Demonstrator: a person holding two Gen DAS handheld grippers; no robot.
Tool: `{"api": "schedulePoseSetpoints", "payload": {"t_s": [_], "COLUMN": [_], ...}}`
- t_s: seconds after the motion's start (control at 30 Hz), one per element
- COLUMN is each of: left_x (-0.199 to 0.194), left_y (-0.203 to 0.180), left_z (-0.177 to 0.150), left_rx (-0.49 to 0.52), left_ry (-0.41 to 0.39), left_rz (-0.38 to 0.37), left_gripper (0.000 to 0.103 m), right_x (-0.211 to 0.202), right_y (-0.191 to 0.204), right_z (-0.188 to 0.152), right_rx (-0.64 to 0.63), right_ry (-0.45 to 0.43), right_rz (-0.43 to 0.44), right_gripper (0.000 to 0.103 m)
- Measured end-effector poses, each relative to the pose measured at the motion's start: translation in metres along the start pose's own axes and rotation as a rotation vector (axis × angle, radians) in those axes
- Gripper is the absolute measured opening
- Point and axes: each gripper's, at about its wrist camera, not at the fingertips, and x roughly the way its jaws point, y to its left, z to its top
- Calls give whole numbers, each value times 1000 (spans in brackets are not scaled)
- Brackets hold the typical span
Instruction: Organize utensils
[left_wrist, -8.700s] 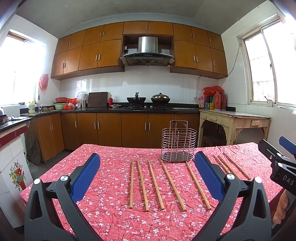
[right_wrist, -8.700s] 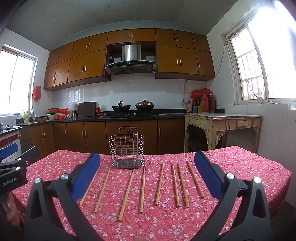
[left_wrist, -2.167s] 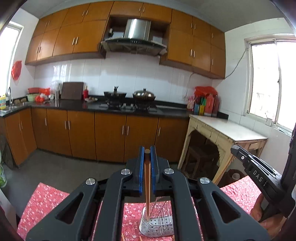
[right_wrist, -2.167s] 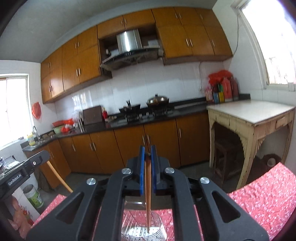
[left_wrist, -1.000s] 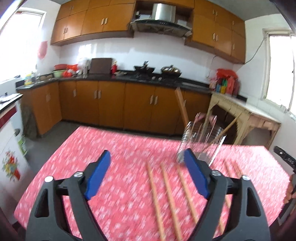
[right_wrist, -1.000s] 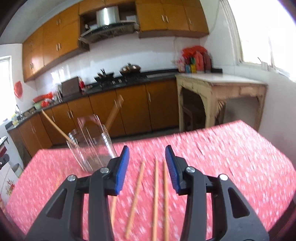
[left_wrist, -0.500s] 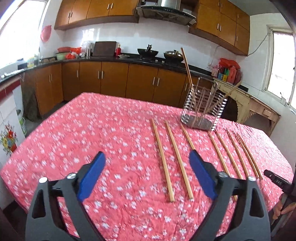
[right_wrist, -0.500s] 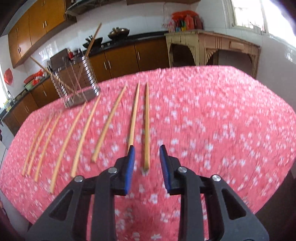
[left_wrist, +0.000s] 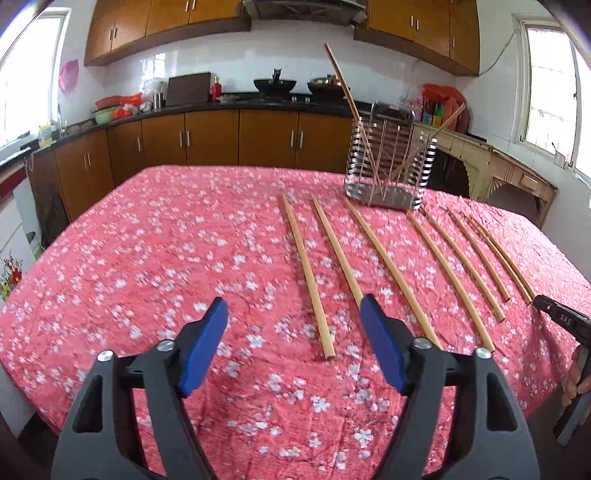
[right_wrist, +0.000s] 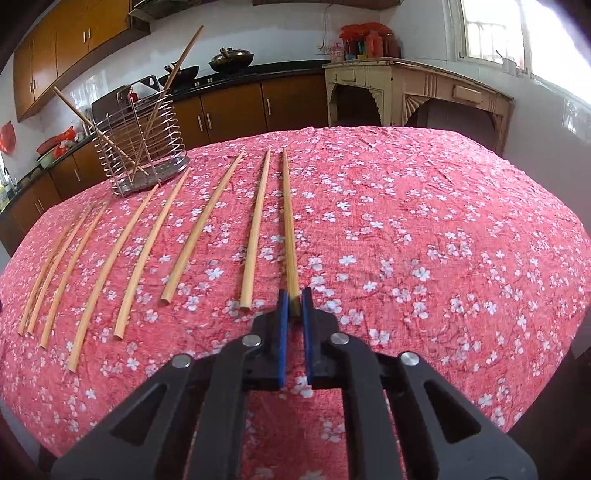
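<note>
Several wooden chopsticks lie side by side on the red flowered tablecloth (left_wrist: 166, 258). A wire utensil holder (left_wrist: 388, 166) stands at the far side with two chopsticks leaning in it; it also shows in the right wrist view (right_wrist: 142, 151). My left gripper (left_wrist: 293, 325) is open and empty, low over the cloth, around the near end of the leftmost chopstick (left_wrist: 308, 273). My right gripper (right_wrist: 294, 297) is shut on the near end of the rightmost chopstick (right_wrist: 288, 218), which still lies along the cloth. The right gripper's tip shows at the edge of the left wrist view (left_wrist: 561, 317).
The table's right edge (right_wrist: 576, 295) and near edge are close to the grippers. A cream side table (right_wrist: 406, 85) stands behind on the right. Kitchen cabinets (left_wrist: 221, 140) and a counter with pots run along the back wall.
Both grippers have come down from the holder toward the near chopstick ends. My right gripper has closed on the rightmost chopstick. My left gripper has narrowed its opening around the leftmost one.
</note>
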Motion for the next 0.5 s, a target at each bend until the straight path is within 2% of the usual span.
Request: {"api": "schedulePoseSetpoints", "payload": {"t_s": [0.17, 0.3, 0.5], "left_x": [14, 22, 25], "left_y": [-4, -13, -21], "left_z": [-7, -13, -14], "left_rx": [-5, -1, 9], "left_ry": [50, 77, 65], "left_rz": [-4, -16, 0], "left_gripper": [51, 47, 46], "right_x": [0, 0, 0], "right_y": [0, 0, 1], "right_z": [-1, -2, -3], "right_rx": [7, 16, 18], "right_ry": [-6, -9, -15], "right_rz": [-8, -10, -20], "right_gripper": [9, 9, 9]}}
